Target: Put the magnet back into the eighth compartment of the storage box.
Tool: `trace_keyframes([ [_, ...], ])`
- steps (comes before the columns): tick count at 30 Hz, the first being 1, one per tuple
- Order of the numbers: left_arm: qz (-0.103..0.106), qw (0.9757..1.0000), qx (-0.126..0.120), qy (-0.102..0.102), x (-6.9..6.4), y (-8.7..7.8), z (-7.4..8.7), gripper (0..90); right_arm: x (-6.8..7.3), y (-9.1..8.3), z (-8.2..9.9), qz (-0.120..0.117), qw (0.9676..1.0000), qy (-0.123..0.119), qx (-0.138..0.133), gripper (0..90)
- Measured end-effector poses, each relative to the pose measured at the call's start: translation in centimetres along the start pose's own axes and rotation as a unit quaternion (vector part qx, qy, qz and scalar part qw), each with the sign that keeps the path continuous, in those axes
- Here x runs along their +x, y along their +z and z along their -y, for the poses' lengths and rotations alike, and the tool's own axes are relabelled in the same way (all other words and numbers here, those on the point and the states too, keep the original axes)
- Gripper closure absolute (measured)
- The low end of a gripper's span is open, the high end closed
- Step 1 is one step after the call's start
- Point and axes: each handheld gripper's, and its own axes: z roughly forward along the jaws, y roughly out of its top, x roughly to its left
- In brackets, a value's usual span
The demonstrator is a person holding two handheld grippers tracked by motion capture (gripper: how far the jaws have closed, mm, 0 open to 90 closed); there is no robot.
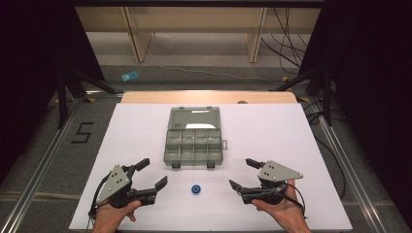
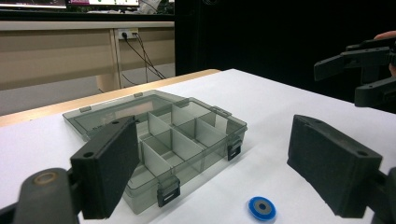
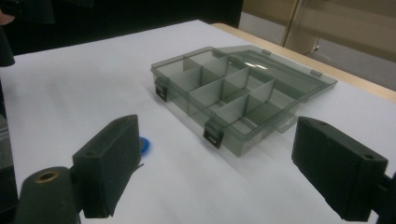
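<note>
A smoky grey compartment box [image 1: 194, 163] lies at the table's middle, its lid [image 1: 195, 118] folded flat to the far side and its compartments looking empty. A small blue disc [image 1: 196, 189] rests on the white surface just in front of the box, between my two grippers. My left gripper [image 1: 154, 173] stands open to the disc's left, my right gripper [image 1: 241, 174] open to its right; neither holds anything. In the left gripper view the box [image 2: 201, 165] and disc [image 2: 262, 208] lie ahead of the open gripper [image 2: 219, 170]. In the right gripper view one jaw half hides the disc [image 3: 145, 145] near the box [image 3: 184, 102].
A white sheet [image 1: 272, 136] covers the table, with a wooden edge [image 1: 209, 97] at the far side. Beyond it are wooden bench legs [image 1: 138, 43], cables [image 1: 286, 48] and black stand legs [image 1: 63, 97]. A "5" mark [image 1: 82, 132] is on the floor at left.
</note>
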Motion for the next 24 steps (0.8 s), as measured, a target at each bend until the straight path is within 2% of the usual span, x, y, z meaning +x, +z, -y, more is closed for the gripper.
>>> trace_keyframes([
  [10, -0.002, 1.0, 0.001, 0.0, 0.0, -0.1, 0.0, 16.2, 0.9, 1.8, -0.6, -0.025, 0.9985, -0.029, 0.04, 16.9],
  [13, -0.001, 1.0, 0.001, 0.001, 0.0, -0.1, 0.0, 16.2, 1.5, 2.9, -0.8, -0.045, 0.9965, -0.046, 0.054, 16.9],
  [14, -0.001, 1.0, 0.001, 0.001, 0.0, -0.1, 0.0, 16.3, 1.5, 2.9, -0.8, -0.045, 0.9965, -0.046, 0.054, 16.9],
  [18, -0.002, 1.0, 0.0, 0.001, 0.1, -0.2, 0.0, 16.2, 2.4, 4.1, -1.0, -0.065, 0.9922, -0.071, 0.08, 17.2],
  [24, -0.002, 1.0, 0.001, 0.0, 0.1, -0.2, 0.0, 16.2, 2.8, 4.9, -1.4, -0.077, 0.9889, -0.085, 0.094, 17.9],
])
